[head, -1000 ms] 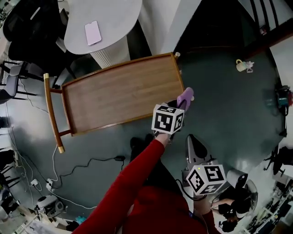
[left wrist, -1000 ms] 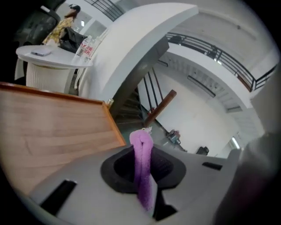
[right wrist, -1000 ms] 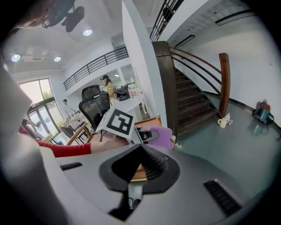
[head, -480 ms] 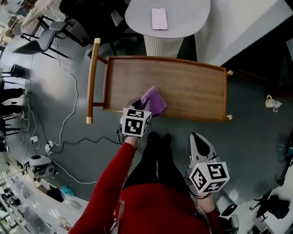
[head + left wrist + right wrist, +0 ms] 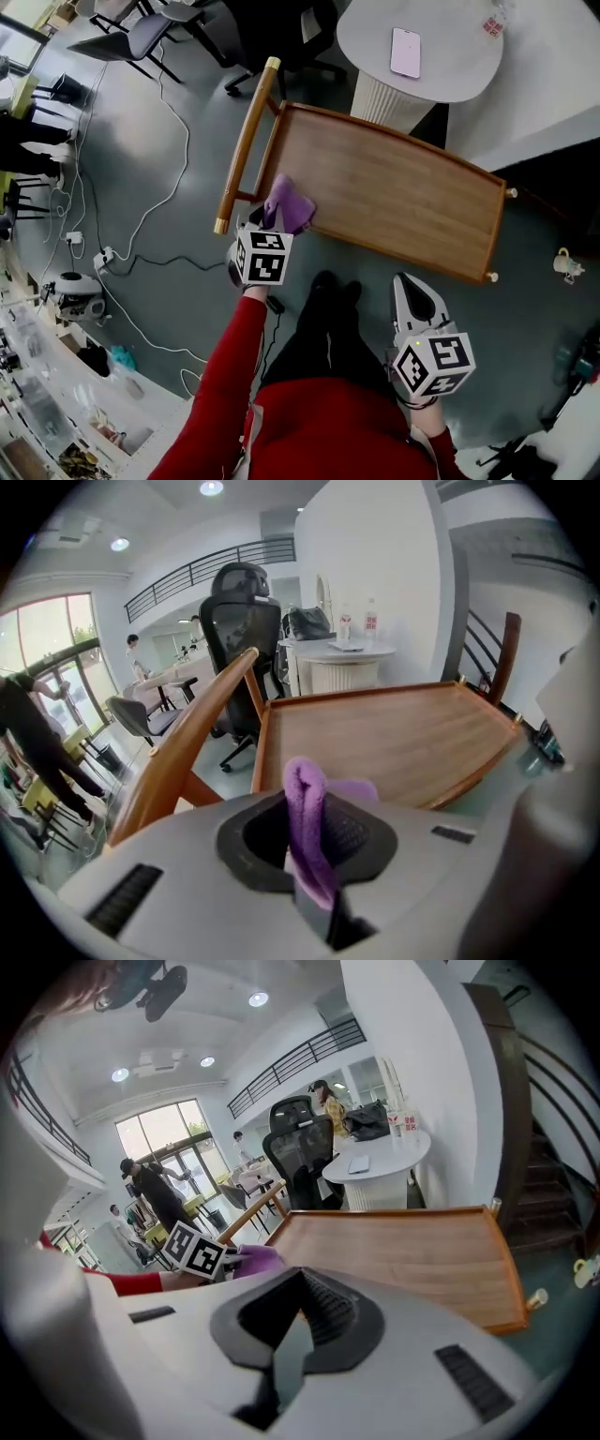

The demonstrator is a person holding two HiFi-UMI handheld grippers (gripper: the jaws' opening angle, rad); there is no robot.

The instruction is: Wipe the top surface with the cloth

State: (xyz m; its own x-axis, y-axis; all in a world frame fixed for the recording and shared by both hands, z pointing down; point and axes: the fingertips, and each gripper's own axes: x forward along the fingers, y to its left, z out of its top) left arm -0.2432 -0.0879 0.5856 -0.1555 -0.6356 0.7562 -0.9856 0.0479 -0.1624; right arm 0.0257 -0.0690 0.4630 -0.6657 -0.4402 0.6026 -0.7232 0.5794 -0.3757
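A wooden cart top [image 5: 394,192] with a raised rim and a wooden handle bar [image 5: 246,141] stands in front of me. My left gripper [image 5: 274,223] is shut on a purple cloth [image 5: 287,204], which rests on the top's near corner at the handle end. In the left gripper view the cloth [image 5: 307,817] stands folded between the jaws, with the wooden top [image 5: 394,738] stretching beyond it. My right gripper [image 5: 415,292] hangs low beside my legs, off the cart, shut on nothing. The right gripper view shows the cloth [image 5: 255,1258] and the top [image 5: 403,1241].
A round white table [image 5: 450,66] with a phone [image 5: 406,52] stands behind the cart. Office chairs [image 5: 155,33] are at the far left. Cables [image 5: 141,253] run over the grey floor at left. A small pale jug [image 5: 567,264] sits on the floor at right.
My left gripper has carried the cloth along the top's near edge, from the knobbed end to the handle end. The right gripper has stayed low at my side.
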